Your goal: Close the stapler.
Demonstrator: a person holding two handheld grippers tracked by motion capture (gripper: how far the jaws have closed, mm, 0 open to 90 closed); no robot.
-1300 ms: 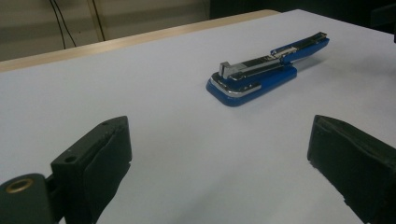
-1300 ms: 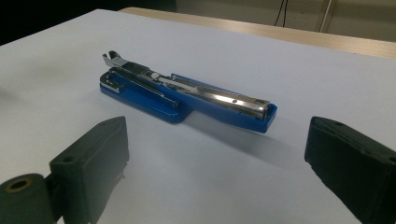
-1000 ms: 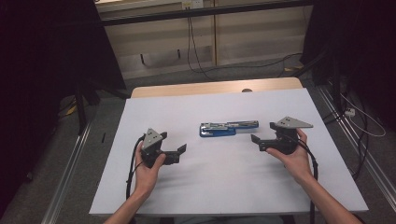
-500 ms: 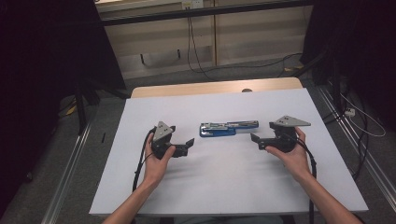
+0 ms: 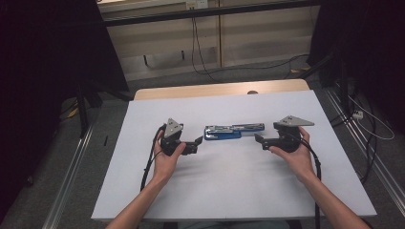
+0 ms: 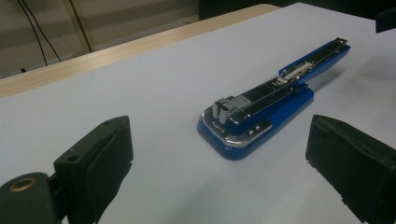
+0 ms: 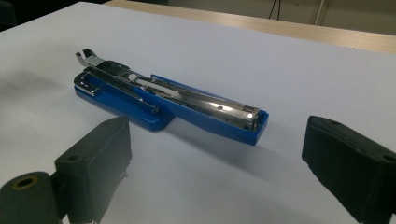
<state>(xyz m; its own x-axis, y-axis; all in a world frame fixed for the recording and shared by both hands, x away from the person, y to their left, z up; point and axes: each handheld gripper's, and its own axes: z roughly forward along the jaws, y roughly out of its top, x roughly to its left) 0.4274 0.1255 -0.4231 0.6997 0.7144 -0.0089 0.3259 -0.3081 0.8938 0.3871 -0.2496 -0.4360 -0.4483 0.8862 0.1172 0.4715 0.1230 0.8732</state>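
A blue stapler (image 5: 233, 131) lies swung fully open and flat on the white table (image 5: 229, 191), its metal magazine exposed. My left gripper (image 5: 195, 145) is open just left of the stapler's base end. In the left gripper view the stapler (image 6: 271, 100) lies ahead, between the wide-apart jaws and a little beyond them. My right gripper (image 5: 260, 141) is open, just right of and below the stapler's far end. The right gripper view has the stapler (image 7: 168, 100) lying crosswise just beyond the open jaws. Neither gripper touches it.
The white sheet covers most of a wooden tabletop (image 5: 215, 89), whose bare strip runs along the far edge. Cables (image 5: 200, 57) trail over the floor behind. Dark stands and rails (image 5: 71, 157) flank both sides of the table.
My left gripper has moved right and slightly forward, closing in on the stapler's left end. The right gripper has barely shifted. The stapler has stayed put.
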